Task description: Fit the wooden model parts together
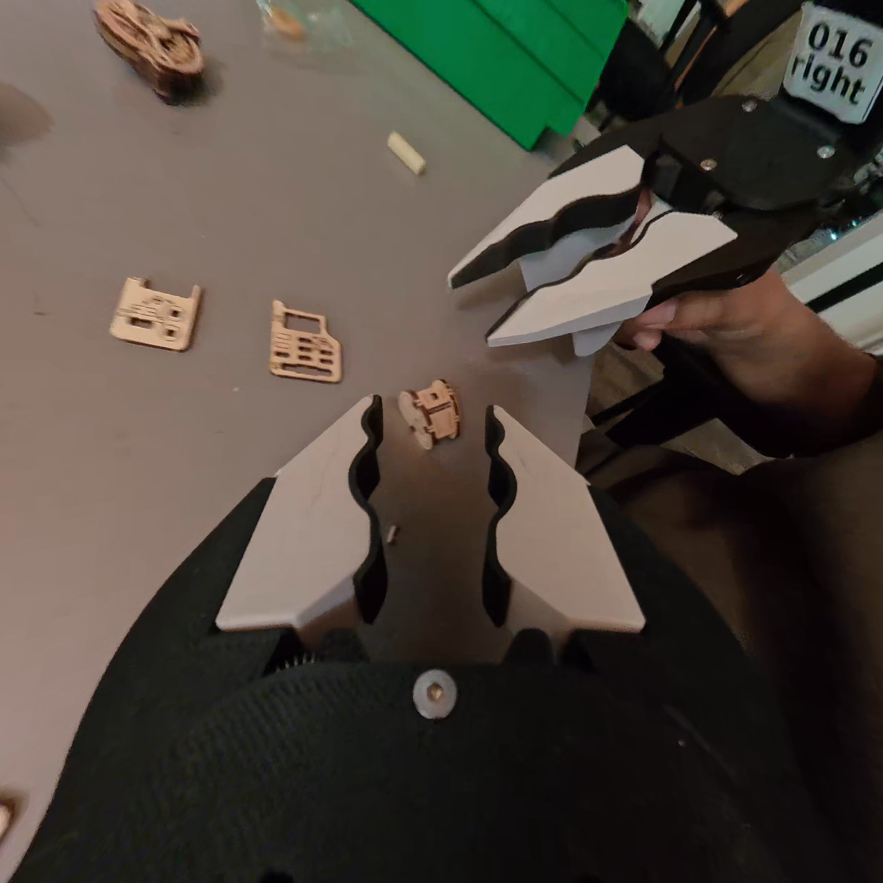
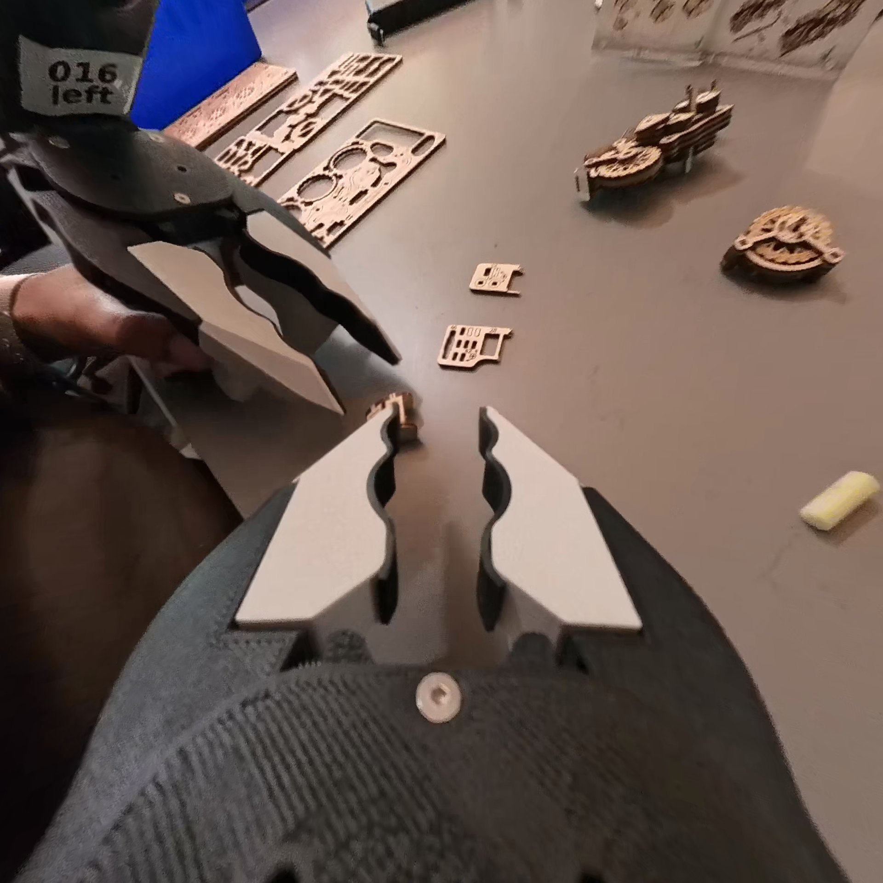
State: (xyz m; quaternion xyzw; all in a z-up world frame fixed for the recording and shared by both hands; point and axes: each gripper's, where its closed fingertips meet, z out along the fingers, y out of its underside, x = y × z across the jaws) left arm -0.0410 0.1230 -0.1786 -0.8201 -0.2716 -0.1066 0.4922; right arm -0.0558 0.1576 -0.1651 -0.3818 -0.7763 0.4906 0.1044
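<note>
A small box-like wooden sub-assembly (image 1: 430, 419) lies on the grey table (image 1: 239, 454) near its right edge. My left gripper (image 1: 434, 406) is open and empty, with its fingertips on either side of the sub-assembly and just short of it. My right gripper (image 2: 436, 413) is open and empty; the sub-assembly (image 2: 401, 414) is partly hidden behind its left fingertip. Two flat wooden parts (image 1: 155, 315) (image 1: 306, 341) lie further out, and both also show in the right wrist view (image 2: 494, 278) (image 2: 473, 346). A tiny wooden pin (image 1: 393, 533) lies between my left fingers. Each gripper shows in the other's view (image 1: 473, 310) (image 2: 365, 382).
A pale yellow stick (image 2: 838, 506) lies to the right. Assembled gear models (image 2: 654, 148) (image 2: 783, 248) and punched-out wooden sheets (image 2: 363, 186) sit further back. A green box (image 1: 492, 57) and a blue box (image 2: 191, 52) stand at the far side. The table edge (image 1: 585, 382) is close by. My right fingertips sit around 5 centimeters from my left ones.
</note>
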